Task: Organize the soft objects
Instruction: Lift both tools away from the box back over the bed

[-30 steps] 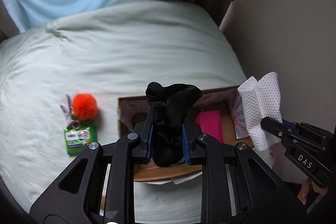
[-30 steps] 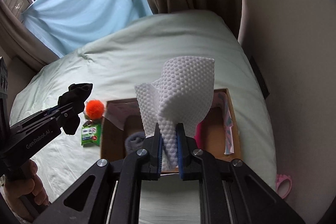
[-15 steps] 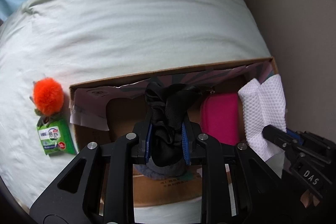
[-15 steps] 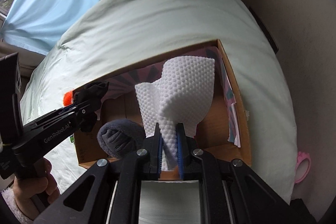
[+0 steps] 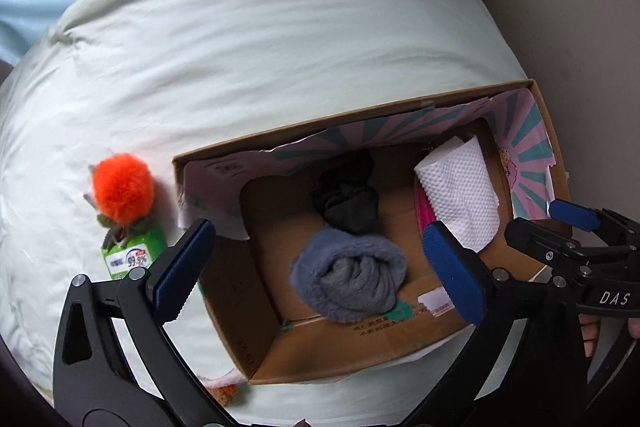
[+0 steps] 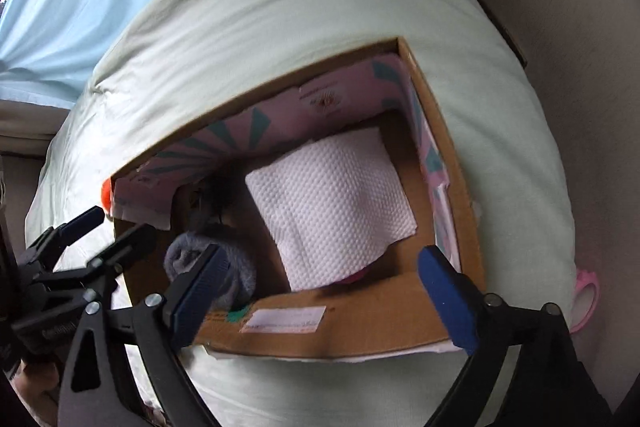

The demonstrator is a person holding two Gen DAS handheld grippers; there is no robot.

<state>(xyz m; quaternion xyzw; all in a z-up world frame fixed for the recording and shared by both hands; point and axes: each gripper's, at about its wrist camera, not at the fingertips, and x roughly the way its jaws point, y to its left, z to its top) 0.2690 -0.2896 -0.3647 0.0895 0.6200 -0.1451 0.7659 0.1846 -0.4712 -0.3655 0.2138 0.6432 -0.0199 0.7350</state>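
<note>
Your left hand-held gripper (image 5: pixel 320 263) has just opened wide; the black sock (image 5: pixel 347 201) lies in the box (image 5: pixel 240 339). Your right hand-held gripper (image 6: pixel 324 291) opened too, dropping the white cloth (image 6: pixel 332 203).

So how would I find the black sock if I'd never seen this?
Look in the cardboard box on the bed. The black sock lies scrunched near the back wall, between a fuzzy grey roll and a white cloth. It is the only black thing inside.

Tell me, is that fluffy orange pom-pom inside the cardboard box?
No, the orange pom-pom lies on the pale bedding outside the cardboard box, beside its left wall in the left wrist view.
</note>
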